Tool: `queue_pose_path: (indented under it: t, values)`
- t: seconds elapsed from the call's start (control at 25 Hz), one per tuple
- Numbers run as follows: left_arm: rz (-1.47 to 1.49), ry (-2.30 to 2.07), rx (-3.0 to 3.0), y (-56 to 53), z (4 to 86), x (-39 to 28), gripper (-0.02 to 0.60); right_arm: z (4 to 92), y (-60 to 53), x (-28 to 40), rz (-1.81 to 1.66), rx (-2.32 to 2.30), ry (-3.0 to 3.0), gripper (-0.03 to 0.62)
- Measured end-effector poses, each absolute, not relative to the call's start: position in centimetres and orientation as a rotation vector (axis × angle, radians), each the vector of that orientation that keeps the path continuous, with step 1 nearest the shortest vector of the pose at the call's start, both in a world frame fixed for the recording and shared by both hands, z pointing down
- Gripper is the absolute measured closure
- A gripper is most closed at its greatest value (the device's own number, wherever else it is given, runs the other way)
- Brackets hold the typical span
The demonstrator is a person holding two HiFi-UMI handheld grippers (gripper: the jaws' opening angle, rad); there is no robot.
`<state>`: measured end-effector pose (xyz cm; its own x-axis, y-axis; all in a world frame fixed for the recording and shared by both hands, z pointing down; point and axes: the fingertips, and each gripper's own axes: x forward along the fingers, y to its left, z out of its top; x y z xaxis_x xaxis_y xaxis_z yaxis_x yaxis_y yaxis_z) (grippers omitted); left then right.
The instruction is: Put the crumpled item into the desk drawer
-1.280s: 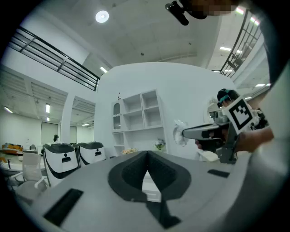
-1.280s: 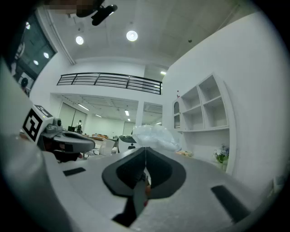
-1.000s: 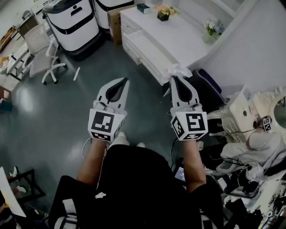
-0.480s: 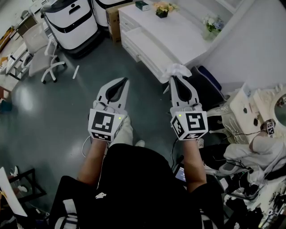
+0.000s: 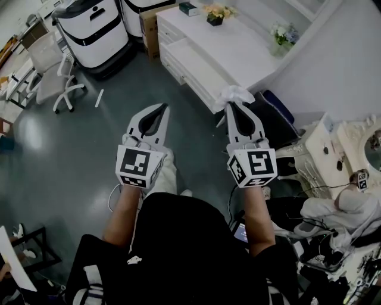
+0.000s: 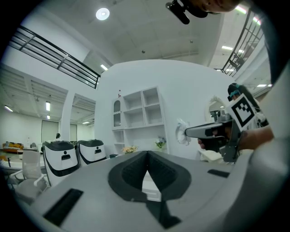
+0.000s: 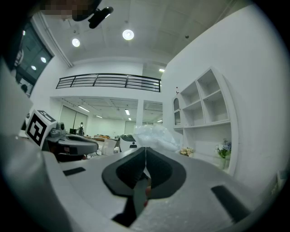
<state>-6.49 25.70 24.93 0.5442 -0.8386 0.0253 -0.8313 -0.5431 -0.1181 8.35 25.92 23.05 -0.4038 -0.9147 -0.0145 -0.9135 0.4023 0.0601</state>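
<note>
Over on the left, the left gripper (image 5: 164, 108) is held level above the grey floor (image 5: 89, 143), jaws pinched together with nothing between them. My read is that it's parked as the spare, ready to deal with the drawer if that's needed. Moving across, here's the white table (image 5: 241, 50) with two small flower pots (image 5: 216, 15) on top, and along its near side the drawer (image 5: 191, 67). That drawer looks pulled out from the front, though from up here I can't say so for sure, and nothing of its inside can be made out, so whether it holds anything is anybody's guess. Now to the right: the right gripper (image 5: 233, 105) is clenched on the crumpled item (image 5: 236, 93), a scrunched white, filmy wad. It's caught by its lower edge right at the jaw tips, so the bulk puffs up and forward, clear of the gripper. The wad hangs in the air just short of the table's near corner, well outside the drawer. So that's a carry grip, pointed level at the table, with the drop-in not yet made.
</note>
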Motion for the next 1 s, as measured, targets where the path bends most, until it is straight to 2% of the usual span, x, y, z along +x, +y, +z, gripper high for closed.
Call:
queue_pose_path:
  t: [1.0]
  values:
    - [-0.145,1.452,-2.682,13.4,26.5,-6.3,0.575,24.3,13.9,8.2,-0.044,1.685,-2.610,0.591]
